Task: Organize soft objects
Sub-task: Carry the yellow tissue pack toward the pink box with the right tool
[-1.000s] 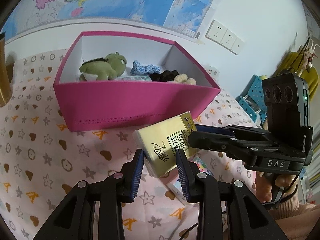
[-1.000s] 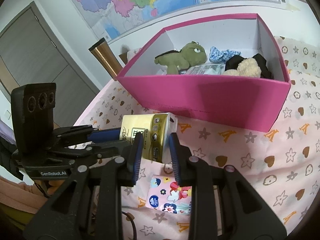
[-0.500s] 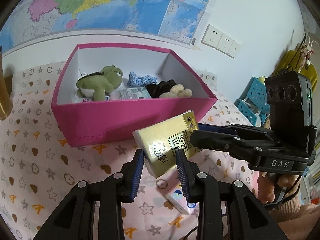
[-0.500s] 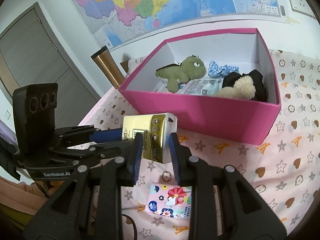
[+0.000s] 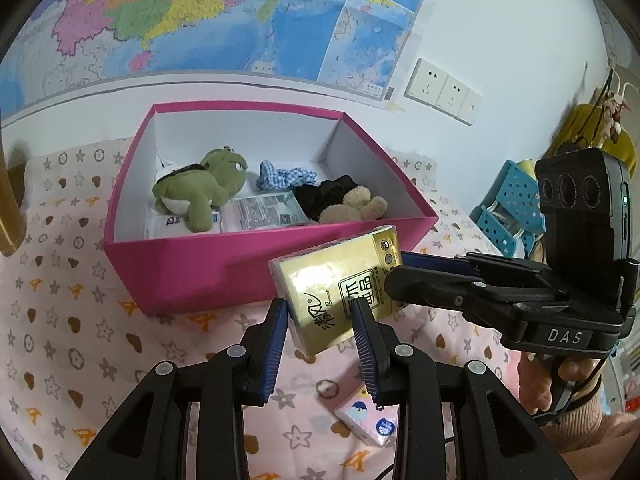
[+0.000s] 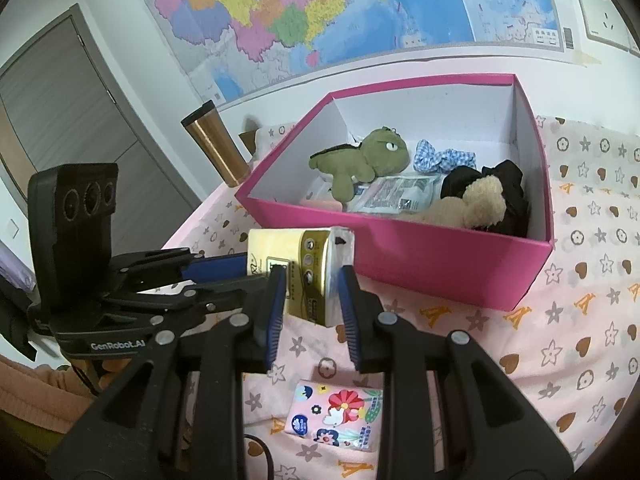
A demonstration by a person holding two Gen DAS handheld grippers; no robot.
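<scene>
Left claw (image 5: 320, 320): clamped on yellow tissue pack (image 5: 336, 280)
Right claw (image 6: 312, 284): clamped on the same pack's other end
Pack: held above the counter (image 5: 80, 340), beside pink box (image 5: 200, 272)

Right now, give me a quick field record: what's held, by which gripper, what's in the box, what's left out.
held item: yellow plastic-wrapped tissue pack, lifted off the cloth, in front of the box's near wall
left gripper: shut on the pack's near end
right gripper: shut on the pack's other end
container: pink cardboard box, open top
box contents: green plush turtle, blue checked fabric bow, tan plush toy on black cloth, flat white packets
left out: floral tissue packet on the pink patterned cloth
</scene>
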